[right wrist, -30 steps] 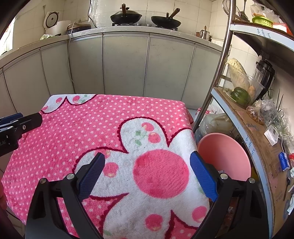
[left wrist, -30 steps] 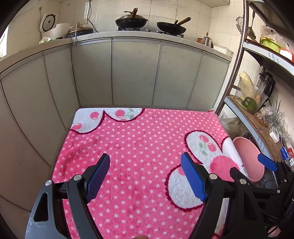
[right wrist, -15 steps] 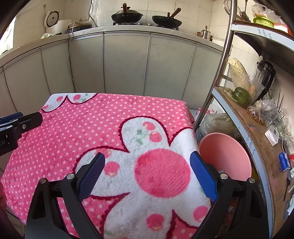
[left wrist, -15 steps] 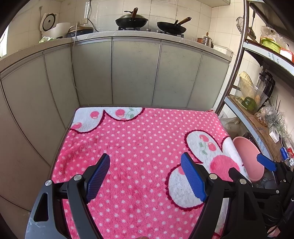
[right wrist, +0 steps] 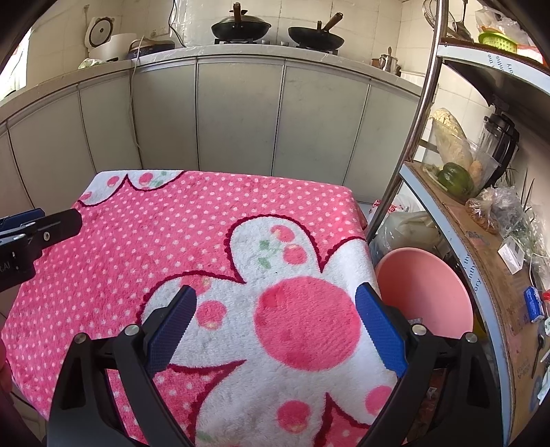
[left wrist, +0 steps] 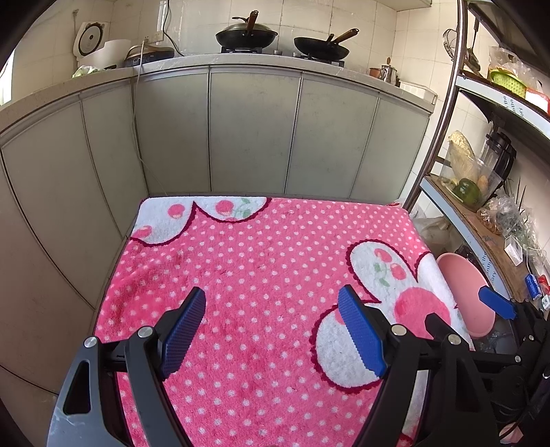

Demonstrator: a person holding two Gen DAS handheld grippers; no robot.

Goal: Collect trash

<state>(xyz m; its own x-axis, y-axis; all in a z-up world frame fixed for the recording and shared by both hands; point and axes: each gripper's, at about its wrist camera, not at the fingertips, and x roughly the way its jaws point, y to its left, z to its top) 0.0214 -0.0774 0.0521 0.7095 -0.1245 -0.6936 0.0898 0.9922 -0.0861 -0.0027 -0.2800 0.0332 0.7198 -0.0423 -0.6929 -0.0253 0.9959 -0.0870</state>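
Both tongs — left tongs [left wrist: 271, 330] and right tongs [right wrist: 275, 321] — hang wide apart and hold nothing above the pink towel [left wrist: 261, 261] covering the counter. No trash shows on it. That fits either before collecting or after. A pink basin [right wrist: 424, 292] sits just past the towel's right edge — probably the drop spot.

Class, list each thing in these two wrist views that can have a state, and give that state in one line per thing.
Left tool: open, empty, above the cloth.
Right tool: open, empty, above the cloth.
Pink polka-dot cloth: spread flat, no trash visible on it.
Pink basin: beside the cloth's right edge, looks empty.
Lidded wok: lid on, on the stove.
Open wok: uncovered, on the stove.
Cabinet doors: shut.
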